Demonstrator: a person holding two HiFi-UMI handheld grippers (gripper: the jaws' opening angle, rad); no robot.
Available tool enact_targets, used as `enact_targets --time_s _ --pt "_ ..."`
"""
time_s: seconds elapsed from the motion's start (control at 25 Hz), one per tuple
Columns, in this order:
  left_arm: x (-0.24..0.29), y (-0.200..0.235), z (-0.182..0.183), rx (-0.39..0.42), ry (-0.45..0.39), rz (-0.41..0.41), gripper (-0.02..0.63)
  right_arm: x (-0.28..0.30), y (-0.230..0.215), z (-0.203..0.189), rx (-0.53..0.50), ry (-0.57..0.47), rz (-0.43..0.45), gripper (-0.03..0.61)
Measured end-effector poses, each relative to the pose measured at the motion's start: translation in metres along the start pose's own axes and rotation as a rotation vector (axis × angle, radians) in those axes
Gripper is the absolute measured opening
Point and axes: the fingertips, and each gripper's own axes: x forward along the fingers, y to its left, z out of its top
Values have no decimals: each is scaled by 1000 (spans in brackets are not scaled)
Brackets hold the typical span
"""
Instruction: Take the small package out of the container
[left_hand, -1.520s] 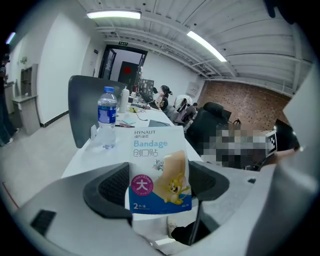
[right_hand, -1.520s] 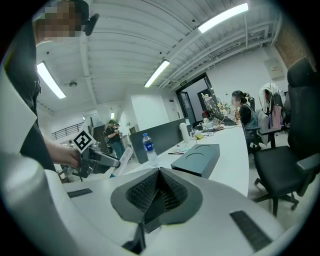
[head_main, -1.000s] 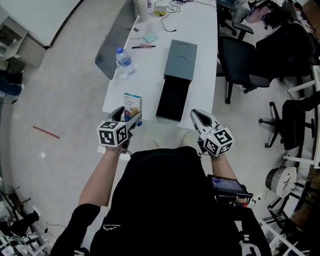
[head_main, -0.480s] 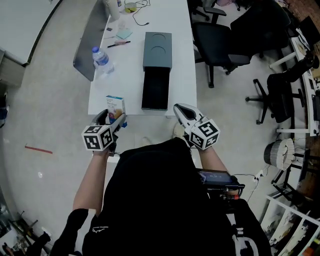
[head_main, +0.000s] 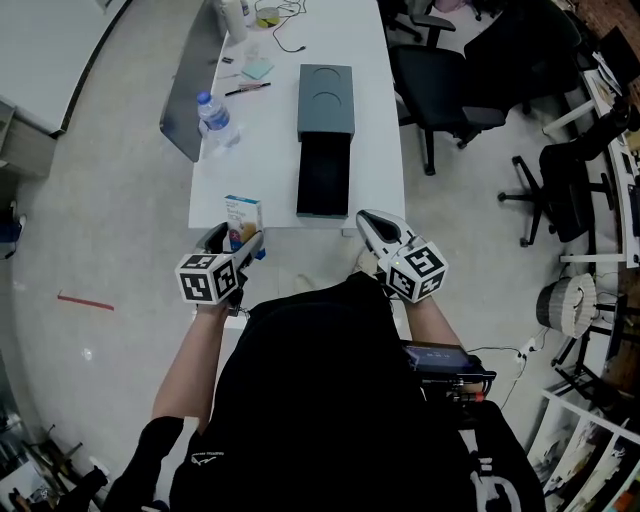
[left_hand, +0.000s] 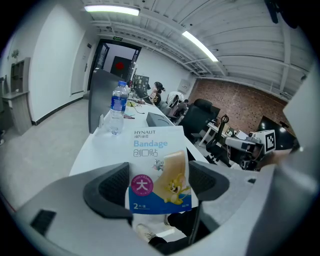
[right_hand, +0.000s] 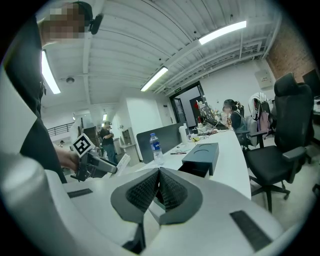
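A small white and blue bandage package (left_hand: 157, 167) stands upright between the jaws of my left gripper (left_hand: 156, 187), which is shut on it. In the head view the same package (head_main: 243, 217) is held by the left gripper (head_main: 236, 245) over the near left corner of the white table (head_main: 270, 130). The container, a dark grey box with its black drawer pulled out toward me (head_main: 324, 176), lies to the right of the package; it shows as the grey container (right_hand: 201, 156) in the right gripper view. My right gripper (head_main: 378, 232) is shut and empty just past the table's near edge.
A water bottle (head_main: 215, 118) stands at the table's left side, with a sticky pad (head_main: 257, 69), a pen and cables farther back. A grey partition (head_main: 190, 75) runs along the left edge. Black office chairs (head_main: 455, 85) stand to the right.
The view has shifted slightly; both grippers hold the same pose, the left still gripping the package near the table's front corner. The right gripper stays shut.
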Motion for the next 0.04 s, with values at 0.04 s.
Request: enact_targets --time_s 0.04 --pt "0 -1 -1 0 1 -4 374 -2 0 0 0 0 -4 25"
